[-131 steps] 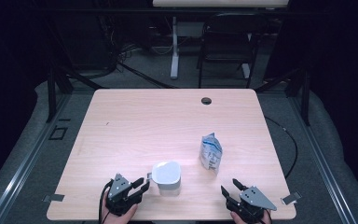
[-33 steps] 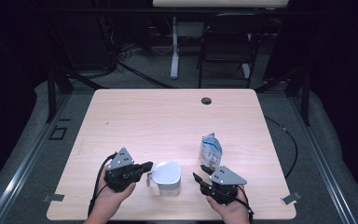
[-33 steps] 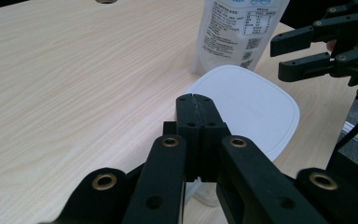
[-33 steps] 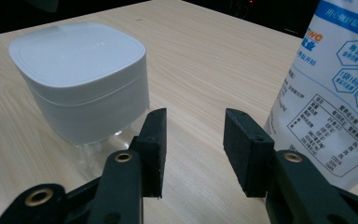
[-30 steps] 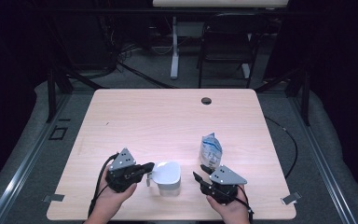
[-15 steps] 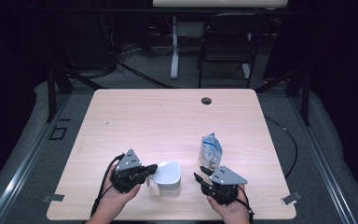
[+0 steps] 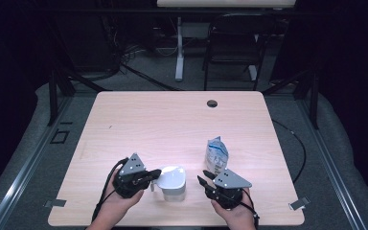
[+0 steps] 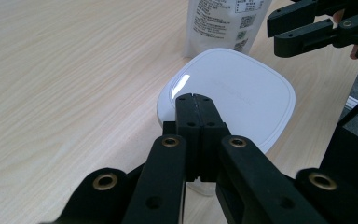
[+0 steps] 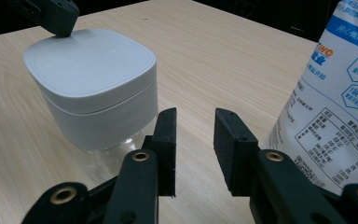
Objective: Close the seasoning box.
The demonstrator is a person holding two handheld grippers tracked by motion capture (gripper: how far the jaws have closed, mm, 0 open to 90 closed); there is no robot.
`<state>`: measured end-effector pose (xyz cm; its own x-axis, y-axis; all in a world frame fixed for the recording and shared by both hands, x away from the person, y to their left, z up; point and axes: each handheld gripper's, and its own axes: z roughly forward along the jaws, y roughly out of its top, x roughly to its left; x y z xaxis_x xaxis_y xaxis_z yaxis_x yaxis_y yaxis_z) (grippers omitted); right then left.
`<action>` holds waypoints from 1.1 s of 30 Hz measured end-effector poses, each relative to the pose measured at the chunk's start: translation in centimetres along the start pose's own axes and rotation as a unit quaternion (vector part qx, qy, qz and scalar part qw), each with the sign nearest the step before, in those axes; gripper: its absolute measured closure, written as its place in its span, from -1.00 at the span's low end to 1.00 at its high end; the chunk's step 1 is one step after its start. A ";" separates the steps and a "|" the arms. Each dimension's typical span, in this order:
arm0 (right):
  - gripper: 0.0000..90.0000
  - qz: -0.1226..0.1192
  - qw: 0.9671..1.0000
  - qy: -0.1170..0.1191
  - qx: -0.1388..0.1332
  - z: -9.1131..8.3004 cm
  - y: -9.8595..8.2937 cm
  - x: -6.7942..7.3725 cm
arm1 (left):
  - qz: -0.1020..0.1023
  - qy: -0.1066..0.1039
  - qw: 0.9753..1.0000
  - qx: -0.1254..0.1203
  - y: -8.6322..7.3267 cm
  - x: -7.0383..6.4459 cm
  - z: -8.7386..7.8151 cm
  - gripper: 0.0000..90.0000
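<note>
L claw (image 8: pixel 194 100) moved onto lidded white container (image 7: pixel 173 182), contents hidden, pouch (image 7: pixel 216 153) nearby

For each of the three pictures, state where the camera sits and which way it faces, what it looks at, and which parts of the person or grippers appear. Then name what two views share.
High view: above the person's side, facing forward and down on the table; hands and both grippers show.
Left gripper view: rides the left gripper, jaws shut over the white container.
Right gripper view: rides the right gripper, jaws open, between container and pouch.
Shared: both gripper views show container and pouch.
</note>
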<state>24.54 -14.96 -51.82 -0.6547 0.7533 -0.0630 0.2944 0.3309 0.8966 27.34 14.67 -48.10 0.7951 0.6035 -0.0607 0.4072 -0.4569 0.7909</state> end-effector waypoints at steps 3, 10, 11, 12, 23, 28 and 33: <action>0.58 -0.002 1.000 0.004 0.004 0.1 0.1 0.0 | -0.001 -0.001 1.000 0.002 0.0 0.0 -0.1 1.00; 0.73 -0.008 1.000 0.011 0.011 0.3 0.3 0.0 | -0.006 0.001 1.000 -0.002 -0.2 0.0 -0.1 1.00; 0.76 -0.009 1.000 0.015 0.012 0.3 0.3 0.0 | -0.005 0.001 1.000 -0.002 -0.2 0.0 -0.1 1.00; 0.78 -0.009 1.000 0.016 0.014 0.3 0.4 0.0 | -0.005 0.001 1.000 -0.002 -0.2 0.0 -0.1 1.00; 1.00 -0.042 0.998 0.033 0.026 0.7 0.7 0.7 | -0.010 -0.002 1.000 -0.006 -0.3 0.1 -0.1 1.00; 1.00 -0.050 0.997 0.044 0.031 1.0 0.8 1.1 | -0.010 -0.002 1.000 -0.007 -0.3 0.1 -0.1 1.00; 1.00 -0.056 0.996 0.055 0.037 1.4 1.0 1.5 | -0.009 -0.002 1.000 -0.008 -0.3 0.1 -0.1 1.00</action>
<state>24.83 -12.70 -51.68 -0.7579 0.6432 -0.1089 0.2630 0.4540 0.8513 27.24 15.00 -48.29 0.7892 0.6091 -0.0778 0.4150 -0.4356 0.7987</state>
